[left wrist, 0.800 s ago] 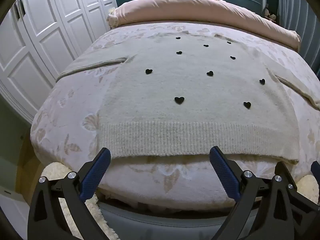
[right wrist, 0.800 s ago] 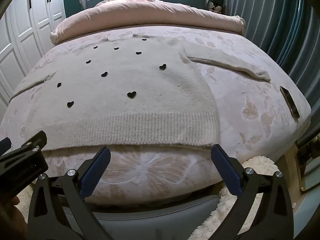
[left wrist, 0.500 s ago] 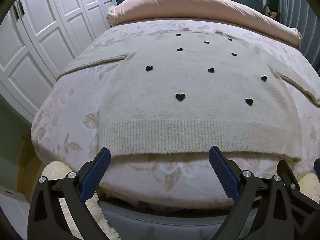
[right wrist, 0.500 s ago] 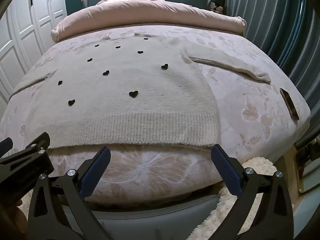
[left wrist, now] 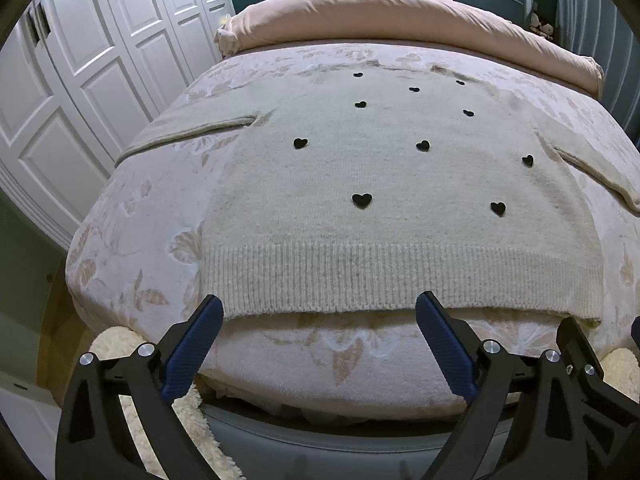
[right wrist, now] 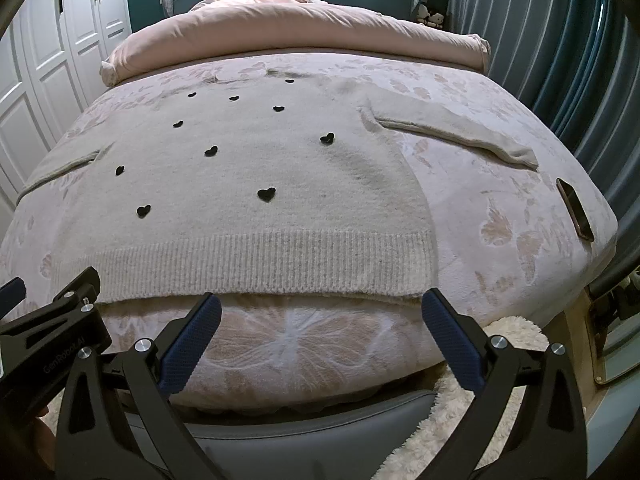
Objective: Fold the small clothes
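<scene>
Now both tools hang at the foot of the bed [left wrist: 132, 216], the left gripper [left wrist: 318, 312] and right gripper [right wrist: 320, 312] each spread wide and holding nothing, just short of the ribbed hem. Beyond them the cream sweater [left wrist: 384, 184] with black hearts lies flat, sleeves out, below a pink duvet [right wrist: 296, 28]; a phone [right wrist: 574, 208] lies near the bed's right edge.

Left view: your camera sits low at bed [left wrist: 132, 240] foot, facing headboard | Right view: same, offset right | Shared: sweater [left wrist: 400, 208] hem
</scene>
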Motion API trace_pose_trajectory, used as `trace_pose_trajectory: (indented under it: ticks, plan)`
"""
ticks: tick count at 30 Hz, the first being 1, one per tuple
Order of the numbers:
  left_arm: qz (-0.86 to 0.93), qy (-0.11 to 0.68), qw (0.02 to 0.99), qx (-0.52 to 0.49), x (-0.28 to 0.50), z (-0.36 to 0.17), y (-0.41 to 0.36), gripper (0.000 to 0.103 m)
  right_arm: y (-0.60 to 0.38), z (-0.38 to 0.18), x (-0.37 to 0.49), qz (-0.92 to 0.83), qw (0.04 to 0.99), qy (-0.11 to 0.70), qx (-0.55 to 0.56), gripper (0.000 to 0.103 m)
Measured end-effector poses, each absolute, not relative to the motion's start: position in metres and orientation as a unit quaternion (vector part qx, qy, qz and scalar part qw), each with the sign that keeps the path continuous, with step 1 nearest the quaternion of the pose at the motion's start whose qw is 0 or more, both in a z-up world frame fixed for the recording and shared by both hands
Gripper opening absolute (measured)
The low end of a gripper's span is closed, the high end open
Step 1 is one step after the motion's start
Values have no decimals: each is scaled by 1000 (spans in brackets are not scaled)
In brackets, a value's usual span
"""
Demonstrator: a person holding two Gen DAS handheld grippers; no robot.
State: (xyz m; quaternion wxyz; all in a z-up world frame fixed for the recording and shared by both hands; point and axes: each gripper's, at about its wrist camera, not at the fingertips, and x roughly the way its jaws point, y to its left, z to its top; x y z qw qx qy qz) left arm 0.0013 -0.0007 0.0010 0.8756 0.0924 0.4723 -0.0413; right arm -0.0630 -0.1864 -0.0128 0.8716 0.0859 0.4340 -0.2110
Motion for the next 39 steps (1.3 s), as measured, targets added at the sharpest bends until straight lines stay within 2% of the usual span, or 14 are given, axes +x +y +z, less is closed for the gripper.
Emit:
trace_pose_trajectory:
  ticks: [39]
  plan:
    - [-39,468,878,91,-1,7,-2,90,-187,-9,-63,-211,871,435,88,98]
